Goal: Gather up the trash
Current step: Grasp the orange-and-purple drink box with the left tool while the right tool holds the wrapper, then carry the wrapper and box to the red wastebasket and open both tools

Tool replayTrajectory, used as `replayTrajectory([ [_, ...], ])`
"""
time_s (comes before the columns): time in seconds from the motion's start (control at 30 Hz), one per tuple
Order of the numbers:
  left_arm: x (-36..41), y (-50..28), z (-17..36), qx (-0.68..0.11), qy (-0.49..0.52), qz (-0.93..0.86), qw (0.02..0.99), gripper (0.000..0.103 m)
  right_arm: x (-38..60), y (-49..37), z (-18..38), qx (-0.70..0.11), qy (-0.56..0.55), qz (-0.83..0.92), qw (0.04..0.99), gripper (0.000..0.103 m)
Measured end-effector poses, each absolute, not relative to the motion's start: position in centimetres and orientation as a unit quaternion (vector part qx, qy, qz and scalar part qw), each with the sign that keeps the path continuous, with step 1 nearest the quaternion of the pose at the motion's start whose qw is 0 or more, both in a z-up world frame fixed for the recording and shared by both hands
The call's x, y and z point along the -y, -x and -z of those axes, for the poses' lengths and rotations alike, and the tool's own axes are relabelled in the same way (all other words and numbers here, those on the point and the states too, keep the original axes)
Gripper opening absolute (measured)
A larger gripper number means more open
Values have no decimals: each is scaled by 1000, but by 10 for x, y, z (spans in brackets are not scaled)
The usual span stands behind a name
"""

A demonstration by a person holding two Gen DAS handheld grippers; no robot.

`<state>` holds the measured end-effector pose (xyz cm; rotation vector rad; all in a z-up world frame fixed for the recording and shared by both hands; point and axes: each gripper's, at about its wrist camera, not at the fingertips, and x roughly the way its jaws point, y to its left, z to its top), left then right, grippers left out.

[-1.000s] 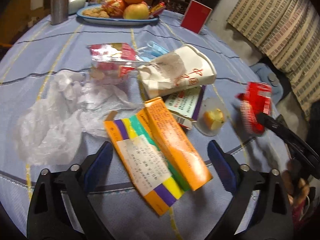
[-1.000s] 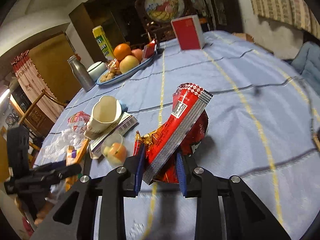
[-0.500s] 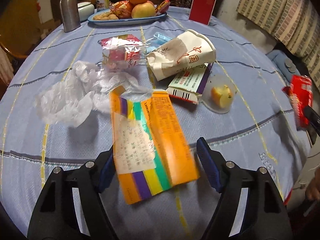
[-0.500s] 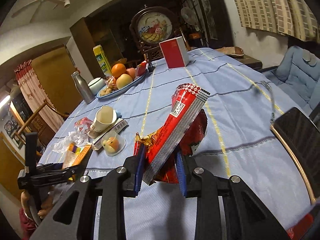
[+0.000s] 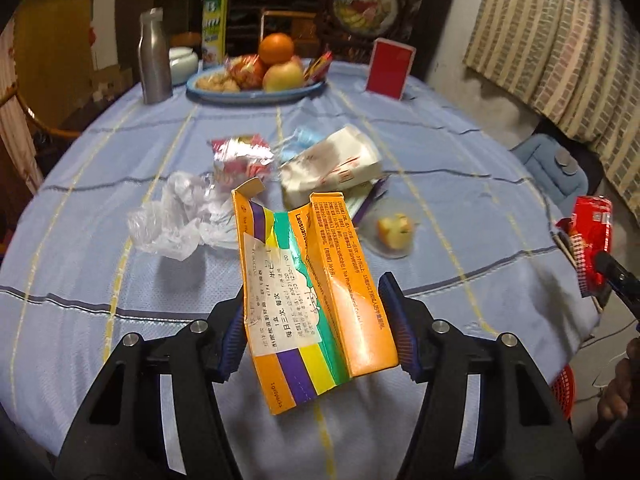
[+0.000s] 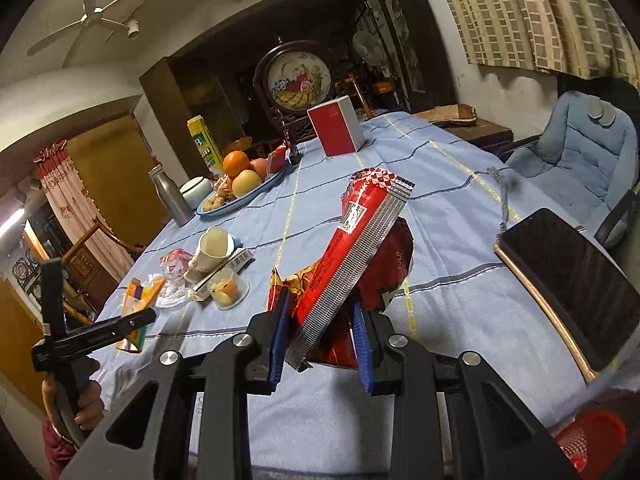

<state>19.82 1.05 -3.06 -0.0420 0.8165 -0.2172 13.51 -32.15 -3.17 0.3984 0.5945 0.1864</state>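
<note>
Now | L hand-held gripper (image 5: 316,330) grips orange box (image 5: 308,280) | R hand-held gripper (image 6: 322,344) grips red wrapper (image 6: 352,248) | cup (image 5: 336,164), plastic (image 5: 176,216) behind

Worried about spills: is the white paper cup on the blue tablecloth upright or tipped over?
Tipped over. The white paper cup lies on its side, crumpled, resting on a small box; the right wrist view shows its open mouth facing sideways.

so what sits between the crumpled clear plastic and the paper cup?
Left wrist view: the red snack wrapper lies between clear plastic and paper cup.

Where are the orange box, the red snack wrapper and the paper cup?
orange box (image 5: 320,304), left wrist view, its front face.
red snack wrapper (image 6: 352,240), right wrist view, its middle.
paper cup (image 5: 336,164), left wrist view, its side.
</note>
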Motion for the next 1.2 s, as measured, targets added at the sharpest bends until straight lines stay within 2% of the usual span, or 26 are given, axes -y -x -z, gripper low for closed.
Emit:
replayTrajectory([
  [0.7, 77, -104, -17, -320, -5, 228, 919, 60, 383, -12, 10, -226, -203, -35, 952, 29],
  [1.2, 176, -67, -19, -309, -57, 322, 893, 60, 470, 62, 47, -227, -236, 66, 943, 29],
])
